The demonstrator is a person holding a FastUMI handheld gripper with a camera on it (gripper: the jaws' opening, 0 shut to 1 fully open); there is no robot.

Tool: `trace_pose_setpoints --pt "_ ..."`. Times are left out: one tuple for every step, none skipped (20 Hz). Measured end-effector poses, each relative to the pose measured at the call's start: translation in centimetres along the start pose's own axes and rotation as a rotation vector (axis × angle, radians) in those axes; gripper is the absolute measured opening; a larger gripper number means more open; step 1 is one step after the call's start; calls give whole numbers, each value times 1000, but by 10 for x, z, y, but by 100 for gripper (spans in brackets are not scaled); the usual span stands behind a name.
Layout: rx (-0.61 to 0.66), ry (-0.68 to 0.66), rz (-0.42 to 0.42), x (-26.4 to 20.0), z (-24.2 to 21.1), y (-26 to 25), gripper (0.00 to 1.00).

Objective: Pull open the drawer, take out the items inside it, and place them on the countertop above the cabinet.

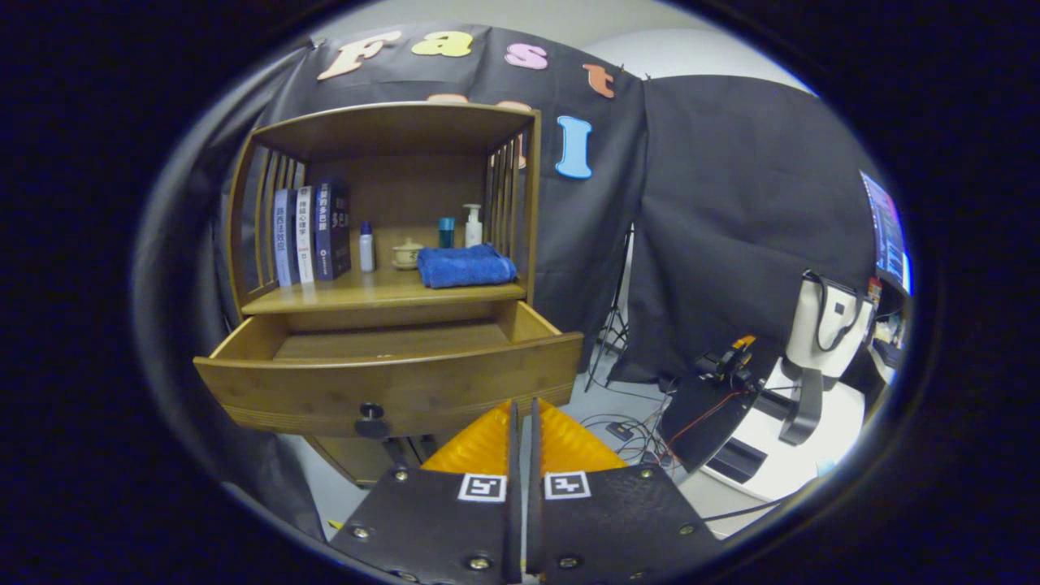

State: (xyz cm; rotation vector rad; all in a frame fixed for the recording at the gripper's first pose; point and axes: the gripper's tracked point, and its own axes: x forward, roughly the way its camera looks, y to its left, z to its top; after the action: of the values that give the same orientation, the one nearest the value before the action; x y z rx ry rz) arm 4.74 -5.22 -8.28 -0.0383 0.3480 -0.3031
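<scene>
Nearest the camera, the tool (522, 406) has its two fingers drawn together with only a thin slit between them, and nothing is clamped. The fingertips sit just in front of the drawer (390, 370), toward the right portion of its front panel and slightly below it.

The drawer is pulled out of the wooden cabinet (382, 244) toward the camera. Its long axis runs side to side, parallel to the cabinet front. The front panel hides the forward part of the interior; the visible rear part of the floor shows bare wood. A dark round knob (371, 411) sits at the middle of the lower edge of the panel, left of the fingertips.

The tabletop (382, 296) directly above the drawer carries a folded blue towel (465, 266) at its right front. Behind the towel stand a white pump bottle (473, 227) and a teal container (446, 232). A small lidded cup (406, 253) and a small white bottle (366, 247) stand near the middle. Upright books (313, 231) line the left side against the slatted wall.

Right of the cabinet, a tripod (613, 325), floor cables (626, 426) and a white machine (780, 431) carrying a white bag (829, 321) stand well apart from the drawer.
</scene>
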Motion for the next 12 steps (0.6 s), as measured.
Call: trace_pose_setpoints --pt "8 -2 21 3 3 8 3" --pt "15 1 37 10 7 15 3" --pt "27 16 63 18 8 25 3" --pt "37 28 84 22 12 36 3" --pt "44 31 96 31 17 47 3" --pt "48 33 112 39 24 59 4" --pt "51 37 115 49 28 69 8" --pt "49 47 113 58 33 78 21" --pt "42 62 125 65 35 92 25" --pt "31 73 154 73 38 110 30" --pt "16 85 193 80 41 130 30" --pt "4 92 230 89 46 149 30"
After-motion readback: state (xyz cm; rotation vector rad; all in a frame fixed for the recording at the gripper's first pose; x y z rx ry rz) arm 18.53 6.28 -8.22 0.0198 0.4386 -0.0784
